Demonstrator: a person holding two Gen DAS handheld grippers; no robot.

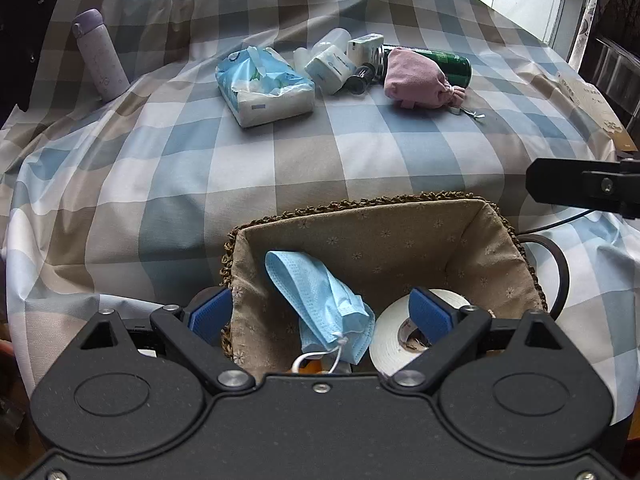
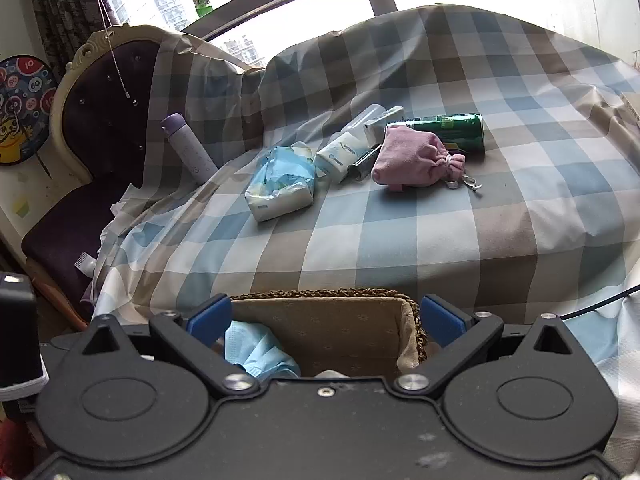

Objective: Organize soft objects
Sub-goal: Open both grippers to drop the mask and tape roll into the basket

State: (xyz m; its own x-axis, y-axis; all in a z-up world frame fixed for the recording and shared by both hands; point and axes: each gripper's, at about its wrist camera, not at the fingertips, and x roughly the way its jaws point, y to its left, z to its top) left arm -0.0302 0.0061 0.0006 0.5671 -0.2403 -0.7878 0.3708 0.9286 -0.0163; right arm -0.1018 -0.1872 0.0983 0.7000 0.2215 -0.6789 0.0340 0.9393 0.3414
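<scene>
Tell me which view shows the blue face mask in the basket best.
The left wrist view: the blue face mask lies almost whole against the basket lining, ear loops visible. The right wrist view shows only a crumpled part of it, cut off by the right tongs.

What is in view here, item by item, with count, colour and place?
Basket: 1, woven brown, fabric-lined, nearest the cameras.
Face mask: 1, light blue, in the basket.
Tape roll: 1, white, in the basket beside the mask.
Tissue pack: 1, blue-white, far on the checked cloth.
Pouch: 1, pink, against the green can.
Flask: 1, lilac, far left.
Left gripper: open, over the basket.
Right gripper: open, over the basket.
</scene>
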